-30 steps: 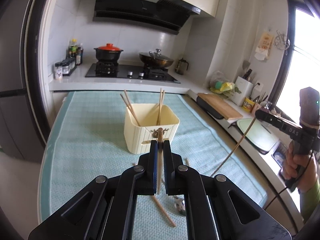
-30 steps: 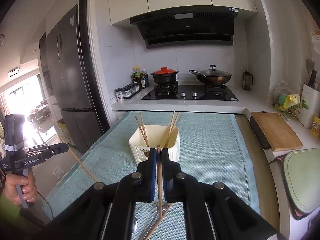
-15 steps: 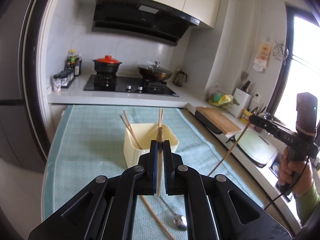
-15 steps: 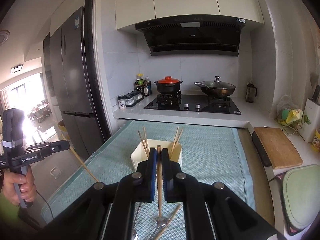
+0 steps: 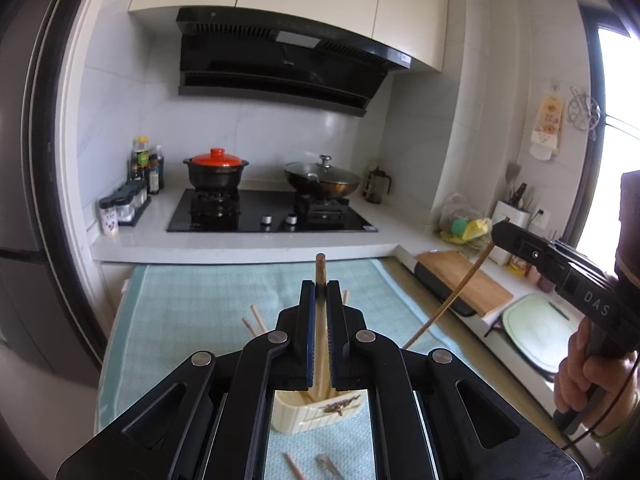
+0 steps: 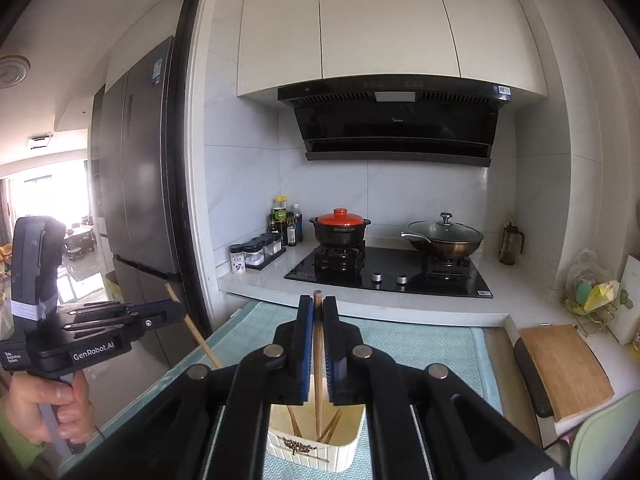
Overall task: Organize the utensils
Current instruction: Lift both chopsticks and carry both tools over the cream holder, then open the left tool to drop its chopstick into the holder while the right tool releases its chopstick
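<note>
My left gripper is shut on a wooden chopstick held upright over the cream utensil holder. My right gripper is shut on another wooden chopstick, its lower end over the same holder, which has several chopsticks in it. Each gripper shows in the other's view, the right one at right, the left one at left. A loose chopstick and a metal utensil lie on the teal mat in front of the holder.
A stove with a red-lidded pot and a wok stands behind the mat. A wooden cutting board and a pale green board lie on the counter at right. A fridge stands at left.
Both grippers have risen and moved forward with their chopsticks, so the holder now sits low beneath the fingers in both views.
</note>
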{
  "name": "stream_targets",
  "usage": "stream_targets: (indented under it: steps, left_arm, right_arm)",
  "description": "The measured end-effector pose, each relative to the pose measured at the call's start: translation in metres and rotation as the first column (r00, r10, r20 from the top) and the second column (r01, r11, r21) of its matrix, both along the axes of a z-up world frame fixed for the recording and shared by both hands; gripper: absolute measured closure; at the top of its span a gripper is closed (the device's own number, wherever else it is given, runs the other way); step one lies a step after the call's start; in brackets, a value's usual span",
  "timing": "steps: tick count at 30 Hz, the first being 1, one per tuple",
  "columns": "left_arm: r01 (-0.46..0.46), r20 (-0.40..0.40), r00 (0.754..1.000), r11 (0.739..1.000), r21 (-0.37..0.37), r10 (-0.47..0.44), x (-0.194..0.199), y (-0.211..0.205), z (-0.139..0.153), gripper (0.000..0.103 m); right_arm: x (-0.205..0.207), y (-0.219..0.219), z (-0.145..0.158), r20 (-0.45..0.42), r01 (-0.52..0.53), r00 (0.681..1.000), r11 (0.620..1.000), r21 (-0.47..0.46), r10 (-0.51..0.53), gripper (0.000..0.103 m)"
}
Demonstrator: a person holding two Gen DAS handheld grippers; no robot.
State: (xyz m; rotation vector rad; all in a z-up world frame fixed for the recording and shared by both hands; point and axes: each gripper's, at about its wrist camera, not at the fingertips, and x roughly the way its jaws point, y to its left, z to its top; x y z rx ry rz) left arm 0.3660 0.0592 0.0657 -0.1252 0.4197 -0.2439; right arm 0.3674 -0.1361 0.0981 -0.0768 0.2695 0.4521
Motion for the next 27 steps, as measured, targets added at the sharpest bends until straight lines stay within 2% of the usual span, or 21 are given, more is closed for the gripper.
stream_targets:
  steps: [3, 6, 10, 14, 17, 18, 19, 20, 21, 22, 24, 25, 27]
  left_arm:
    - [-0.004, -0.033, 0.999, 1.000, 0.003, 0.004, 0.023, -0.005, -0.014, 0.100]
    - [0.000, -0.087, 0.996, 1.000, 0.000, 0.000, 0.047, -0.008, -0.033, 0.100]
    - [0.005, -0.169, 0.986, 1.000, 0.005, -0.004, 0.073, -0.012, -0.062, 0.100]
    - [-0.002, -0.221, 0.975, 1.000, 0.022, 0.006, 0.095, -0.016, -0.081, 0.099]
    - [-0.024, -0.231, 0.973, 0.999, 0.021, 0.028, 0.107, -0.014, -0.086, 0.097]
    - [-0.028, -0.232, 0.972, 0.999, 0.016, 0.031, 0.109, -0.013, -0.085, 0.088]
    - [-0.036, -0.233, 0.972, 0.999, 0.014, 0.038, 0.110, -0.011, -0.085, 0.074]
    - [-0.048, -0.228, 0.972, 0.999, 0.014, 0.050, 0.110, -0.009, -0.083, 0.066]
    - [-0.064, -0.218, 0.974, 0.998, 0.017, 0.066, 0.108, -0.006, -0.080, 0.051]
    - [-0.077, -0.205, 0.975, 0.997, 0.018, 0.079, 0.103, -0.003, -0.076, 0.040]
    - [-0.083, -0.181, 0.980, 0.996, 0.026, 0.087, 0.091, 0.001, -0.070, 0.034]
    - [-0.083, -0.175, 0.981, 0.996, 0.039, 0.089, 0.084, 0.003, -0.067, 0.029]
    - [-0.084, -0.168, 0.981, 0.994, 0.069, 0.095, 0.067, 0.004, -0.063, 0.023]
  right_arm:
    - [0.026, 0.011, -0.019, -0.020, -0.008, 1.000, 1.000, -0.015, 0.008, 0.098]
    - [0.058, 0.021, -0.044, -0.105, -0.034, 0.994, 0.999, -0.018, 0.032, 0.098]
    - [0.100, 0.033, -0.082, -0.257, -0.061, 0.965, 0.998, -0.030, 0.051, 0.098]
    - [0.133, 0.047, -0.112, -0.356, -0.086, 0.932, 0.995, -0.042, 0.065, 0.098]
    - [0.154, 0.048, -0.121, -0.396, -0.064, 0.917, 0.998, -0.007, 0.056, 0.097]
    - [0.160, 0.048, -0.121, -0.406, -0.057, 0.912, 0.998, 0.006, 0.055, 0.097]
    - [0.164, 0.047, -0.119, -0.408, -0.047, 0.912, 0.999, 0.018, 0.050, 0.097]
    - [0.166, 0.045, -0.114, -0.399, -0.034, 0.916, 0.999, 0.030, 0.043, 0.097]
    - [0.165, 0.042, -0.107, -0.381, -0.023, 0.924, 0.999, 0.041, 0.037, 0.097]
    - [0.161, 0.040, -0.099, -0.360, -0.016, 0.932, 0.999, 0.046, 0.031, 0.092]
    - [0.148, 0.035, -0.083, -0.309, -0.007, 0.951, 0.999, 0.047, 0.021, 0.063]
    - [0.139, 0.031, -0.076, -0.272, -0.001, 0.962, 0.999, 0.045, 0.013, 0.043]
    - [0.115, 0.024, -0.064, -0.200, 0.006, 0.980, 1.000, 0.022, -0.002, 0.039]
